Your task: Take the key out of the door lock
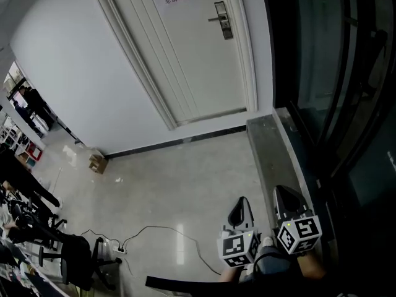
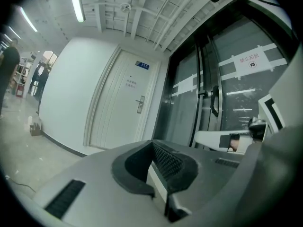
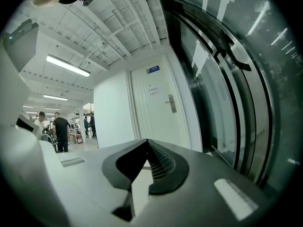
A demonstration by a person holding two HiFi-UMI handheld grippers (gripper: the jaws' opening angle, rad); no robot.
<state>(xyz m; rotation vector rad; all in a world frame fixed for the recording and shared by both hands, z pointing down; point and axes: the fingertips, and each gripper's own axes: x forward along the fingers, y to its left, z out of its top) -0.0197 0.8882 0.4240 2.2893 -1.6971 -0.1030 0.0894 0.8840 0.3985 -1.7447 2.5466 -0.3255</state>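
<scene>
A white door (image 1: 192, 48) stands shut across the room, with a metal lock plate and lever handle (image 1: 223, 19) on its right side. The key is too small to make out in any view. Both grippers hang low near my body, far from the door. The left gripper (image 1: 242, 203) is shut with nothing between its jaws, and so is the right gripper (image 1: 284, 192) beside it. In the left gripper view the jaws (image 2: 154, 145) point toward the lock (image 2: 140, 104). In the right gripper view the closed jaws (image 3: 147, 143) sit below the lock (image 3: 171, 103).
A dark glass wall (image 1: 334, 73) with a stone ledge (image 1: 272, 141) runs along the right. A cardboard box (image 1: 97, 163) sits by the white wall. A cable and power strip (image 1: 120, 247), an office chair (image 1: 71, 255) and people (image 1: 34, 107) are at the left.
</scene>
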